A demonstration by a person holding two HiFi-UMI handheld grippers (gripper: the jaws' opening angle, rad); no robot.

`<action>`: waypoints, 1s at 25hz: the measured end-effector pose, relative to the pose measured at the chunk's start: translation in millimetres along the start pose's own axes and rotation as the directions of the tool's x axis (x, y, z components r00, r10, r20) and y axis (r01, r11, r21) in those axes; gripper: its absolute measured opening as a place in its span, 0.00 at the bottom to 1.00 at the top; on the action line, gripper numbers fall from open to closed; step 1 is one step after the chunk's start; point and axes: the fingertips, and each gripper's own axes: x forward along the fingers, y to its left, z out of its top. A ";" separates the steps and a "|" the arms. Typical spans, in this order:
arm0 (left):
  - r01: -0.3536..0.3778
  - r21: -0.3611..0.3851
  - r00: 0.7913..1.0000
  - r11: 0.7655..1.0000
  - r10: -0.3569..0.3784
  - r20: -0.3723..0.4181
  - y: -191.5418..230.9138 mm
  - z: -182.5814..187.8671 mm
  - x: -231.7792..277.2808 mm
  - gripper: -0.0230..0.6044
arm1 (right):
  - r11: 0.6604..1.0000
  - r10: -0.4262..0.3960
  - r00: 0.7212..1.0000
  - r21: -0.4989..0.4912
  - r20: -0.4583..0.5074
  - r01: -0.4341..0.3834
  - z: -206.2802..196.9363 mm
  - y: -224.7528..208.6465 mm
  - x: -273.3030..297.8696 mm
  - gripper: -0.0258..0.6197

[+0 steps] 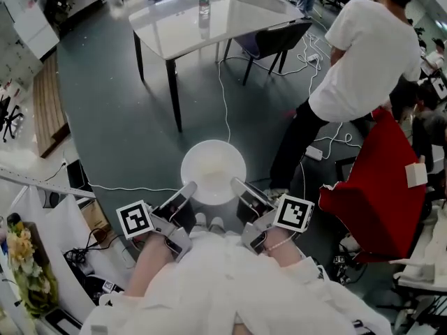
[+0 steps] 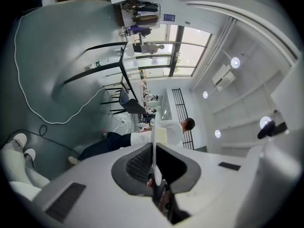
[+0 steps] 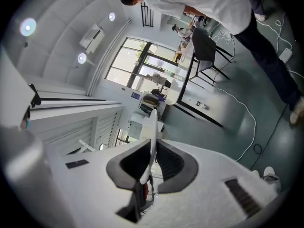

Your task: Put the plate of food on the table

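I hold a round white plate (image 1: 213, 170) in the air over the grey floor, in front of my body. My left gripper (image 1: 190, 190) is shut on its left rim and my right gripper (image 1: 237, 185) is shut on its right rim. In the left gripper view the plate (image 2: 154, 146) shows edge-on as a thin white line between the jaws; the right gripper view shows the plate (image 3: 152, 141) the same way. Whatever lies on the plate is pale and hard to make out. The white table (image 1: 209, 16) stands farther ahead, with a bottle (image 1: 204, 7) on it.
A person in a white shirt (image 1: 367, 61) stands at the right, near a red chair (image 1: 380, 187). A dark chair (image 1: 276, 40) sits by the table. White cables (image 1: 223, 96) trail over the floor. Cluttered shelving with flowers (image 1: 21, 257) is at my left.
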 end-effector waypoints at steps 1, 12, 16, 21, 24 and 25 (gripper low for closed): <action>0.003 0.001 1.000 1.000 -0.003 0.001 0.0 -2.2 1.0 0.08 | 1.000 -0.002 1.000 -0.001 0.000 0.002 0.1 -1.9 -2.2 0.06; -0.006 -0.025 1.000 1.000 0.007 0.029 15.8 -28.3 4.7 0.08 | 0.999 -0.005 1.000 0.037 -0.020 0.006 -7.4 -24.1 -21.9 0.06; -0.007 -0.025 0.999 1.000 0.009 0.050 11.2 -22.0 7.5 0.08 | 1.000 0.016 1.000 0.027 -0.021 -0.015 -0.6 -19.9 -14.8 0.06; -0.017 -0.012 0.997 1.000 0.018 0.073 14.1 -7.4 12.3 0.08 | 0.999 0.033 0.999 0.026 -0.038 -0.032 7.1 -24.3 1.3 0.06; -0.015 -0.024 0.997 1.000 0.017 0.081 17.4 4.8 22.7 0.08 | 0.999 0.021 0.999 0.033 -0.049 -0.020 17.5 -30.5 11.8 0.06; -0.010 -0.025 0.997 1.000 0.012 0.078 17.4 9.8 28.0 0.08 | 0.999 0.012 0.999 0.037 -0.048 -0.010 22.4 -33.0 15.0 0.06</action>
